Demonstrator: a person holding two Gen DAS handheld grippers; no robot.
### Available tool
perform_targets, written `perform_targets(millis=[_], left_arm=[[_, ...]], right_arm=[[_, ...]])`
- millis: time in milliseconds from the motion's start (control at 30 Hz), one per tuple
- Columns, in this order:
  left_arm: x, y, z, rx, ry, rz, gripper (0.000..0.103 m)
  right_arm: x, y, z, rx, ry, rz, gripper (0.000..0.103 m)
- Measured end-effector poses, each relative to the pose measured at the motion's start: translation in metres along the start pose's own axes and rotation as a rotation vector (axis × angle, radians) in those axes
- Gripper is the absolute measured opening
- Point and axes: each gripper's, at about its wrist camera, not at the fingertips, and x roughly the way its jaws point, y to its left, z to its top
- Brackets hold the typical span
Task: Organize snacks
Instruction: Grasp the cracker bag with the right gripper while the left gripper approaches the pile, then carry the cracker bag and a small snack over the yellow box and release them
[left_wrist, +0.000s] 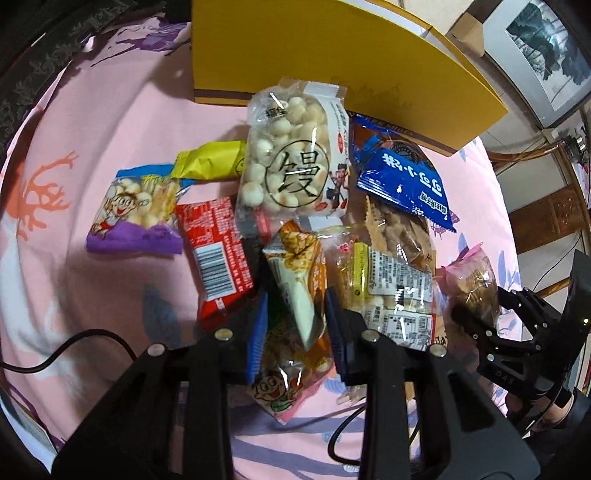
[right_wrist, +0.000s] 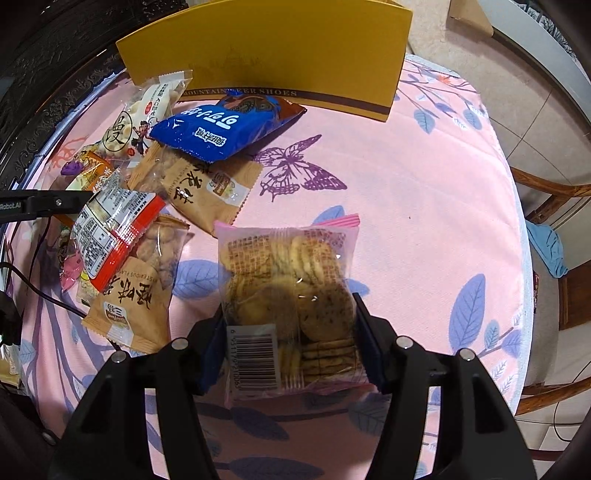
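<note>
Snack packets lie in a heap on a pink patterned tablecloth (right_wrist: 406, 206). My left gripper (left_wrist: 295, 295) is shut on an orange and white snack packet (left_wrist: 295, 291). My right gripper (right_wrist: 290, 317) is shut on a clear pink-edged cracker packet (right_wrist: 288, 291); this packet also shows in the left wrist view (left_wrist: 474, 284), at the right. In the heap are a clear bag of small white balls (left_wrist: 291, 155), a blue packet (left_wrist: 402, 177), a red packet (left_wrist: 218, 251), a purple packet (left_wrist: 136, 214) and tan peanut packets (right_wrist: 207, 184).
An open yellow shoe box (right_wrist: 277, 62) stands at the back of the table. A black cable (left_wrist: 66, 350) runs over the cloth at the left. Wooden chairs (right_wrist: 554, 192) stand past the table's right edge.
</note>
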Motion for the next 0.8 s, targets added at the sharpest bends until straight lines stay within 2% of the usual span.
perform_targets(millis=[33, 67, 233, 800], left_arm=[[0.0, -0.001, 0.0, 0.006, -0.003, 0.0, 0.028], [0.0, -0.003, 0.001, 0.015, -0.006, 0.0, 0.02], [0.0, -0.014, 0.0, 0.051, -0.024, -0.002, 0.013], [-0.032, -0.006, -0.015, 0.043, -0.085, -0.037, 0.012]], right_arm=[[0.0, 0.0, 0.0, 0.001, -0.001, 0.001, 0.062], [0.0, 0.0, 0.0, 0.0, -0.002, 0.001, 0.062], [0.0, 0.001, 0.0, -0.009, -0.002, -0.001, 0.061], [-0.01, 0.002, 0.001, 0.002, 0.018, 0.014, 0.059]])
